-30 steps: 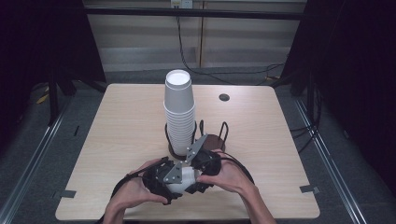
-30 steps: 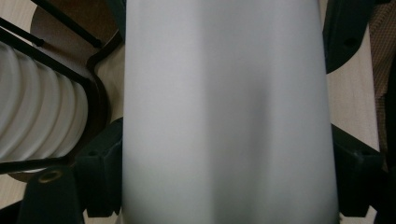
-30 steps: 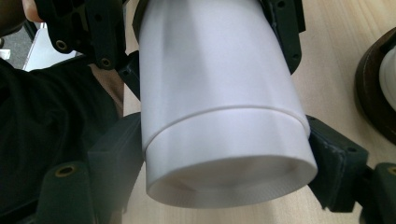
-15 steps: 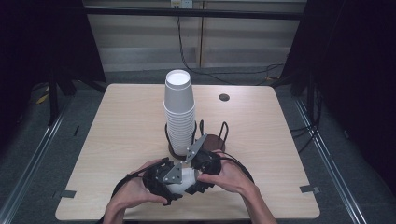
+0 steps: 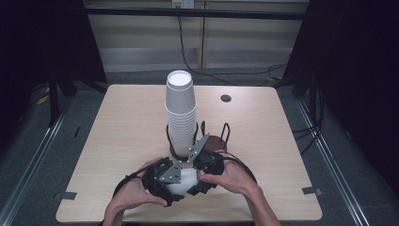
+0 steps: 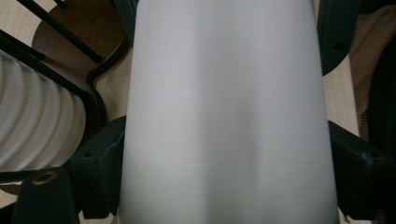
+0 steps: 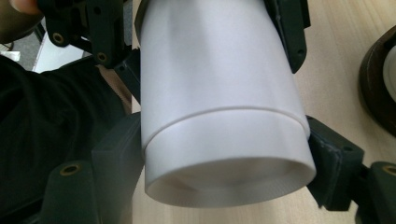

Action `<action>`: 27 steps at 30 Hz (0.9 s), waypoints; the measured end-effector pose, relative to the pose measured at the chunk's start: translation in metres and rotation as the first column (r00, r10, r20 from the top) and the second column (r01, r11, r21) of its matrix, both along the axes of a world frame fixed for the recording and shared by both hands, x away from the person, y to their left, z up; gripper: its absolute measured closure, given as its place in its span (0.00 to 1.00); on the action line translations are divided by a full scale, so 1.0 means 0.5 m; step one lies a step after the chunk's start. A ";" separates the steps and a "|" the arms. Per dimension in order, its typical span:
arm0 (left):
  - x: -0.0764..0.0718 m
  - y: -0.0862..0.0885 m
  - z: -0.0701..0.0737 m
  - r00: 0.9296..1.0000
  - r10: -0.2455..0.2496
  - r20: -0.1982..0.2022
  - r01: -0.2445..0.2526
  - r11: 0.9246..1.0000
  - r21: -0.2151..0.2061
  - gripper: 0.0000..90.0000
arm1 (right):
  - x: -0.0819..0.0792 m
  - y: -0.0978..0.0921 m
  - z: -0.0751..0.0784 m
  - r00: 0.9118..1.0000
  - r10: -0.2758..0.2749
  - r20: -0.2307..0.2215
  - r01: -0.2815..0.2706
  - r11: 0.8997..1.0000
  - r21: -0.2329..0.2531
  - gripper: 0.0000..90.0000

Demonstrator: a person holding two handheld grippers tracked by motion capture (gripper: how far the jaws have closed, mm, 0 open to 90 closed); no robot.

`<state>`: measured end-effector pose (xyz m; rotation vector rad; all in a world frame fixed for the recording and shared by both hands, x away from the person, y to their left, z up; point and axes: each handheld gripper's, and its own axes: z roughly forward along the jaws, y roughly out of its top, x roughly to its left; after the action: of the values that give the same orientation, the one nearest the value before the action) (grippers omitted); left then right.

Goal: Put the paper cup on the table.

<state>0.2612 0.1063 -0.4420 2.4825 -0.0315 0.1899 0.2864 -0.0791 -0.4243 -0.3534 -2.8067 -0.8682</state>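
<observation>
1. Cups [image 7: 219,116], white paper, look like two nested, one rim stepped inside the other; I hold them sideways near the table's [image 5: 117,132] front edge.
2. My left gripper [image 5: 162,181] and right gripper [image 5: 207,172] each clamp the cups from opposite ends.
3. Judging by this, pulling them apart is under way, not finished.
4. A tall stack [image 5: 181,113] waits upright in its holder [image 5: 221,141] just behind.

Cup stack [image 5: 181,113] just beyond tools

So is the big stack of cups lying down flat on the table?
No, the stack of cups stands upright in the wire holder on the table in the high view.
</observation>
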 end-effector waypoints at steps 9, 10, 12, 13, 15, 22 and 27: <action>0.000 0.010 0.006 1.000 -0.017 0.022 0.018 0.999 -0.035 0.16 | 0.001 0.002 0.003 1.000 0.005 0.013 -0.005 1.000 0.009 0.26; 0.000 0.011 0.007 0.999 -0.022 0.023 0.023 0.999 -0.032 0.16 | 0.001 0.002 0.003 1.000 0.005 0.012 -0.005 1.000 0.007 0.26; 0.000 0.013 0.009 0.999 -0.033 0.022 0.034 0.999 -0.035 0.16 | 0.001 0.002 0.003 1.000 0.003 -0.005 -0.003 1.000 -0.003 0.26; 0.000 0.014 0.009 0.999 -0.037 0.025 0.038 0.998 -0.048 0.16 | 0.000 0.002 0.003 1.000 -0.003 -0.011 0.003 1.000 -0.007 0.26; 0.003 0.019 0.013 0.998 -0.048 0.027 0.049 0.997 -0.067 0.16 | 0.002 0.001 0.001 1.000 0.011 -0.002 -0.011 1.000 0.012 0.26; 0.003 0.026 0.021 0.999 -0.041 0.030 0.044 0.993 -0.110 0.16 | 0.001 -0.002 0.009 1.000 0.003 0.005 -0.003 1.000 0.018 0.26; 0.009 0.027 0.024 0.998 -0.052 0.030 0.055 0.990 -0.126 0.16 | 0.002 -0.005 0.014 1.000 0.004 0.012 -0.004 1.000 0.024 0.26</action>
<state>0.2657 0.1199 -0.4299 2.3497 -0.0944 0.1961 0.2873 -0.0814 -0.4174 -0.3403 -2.8046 -0.9047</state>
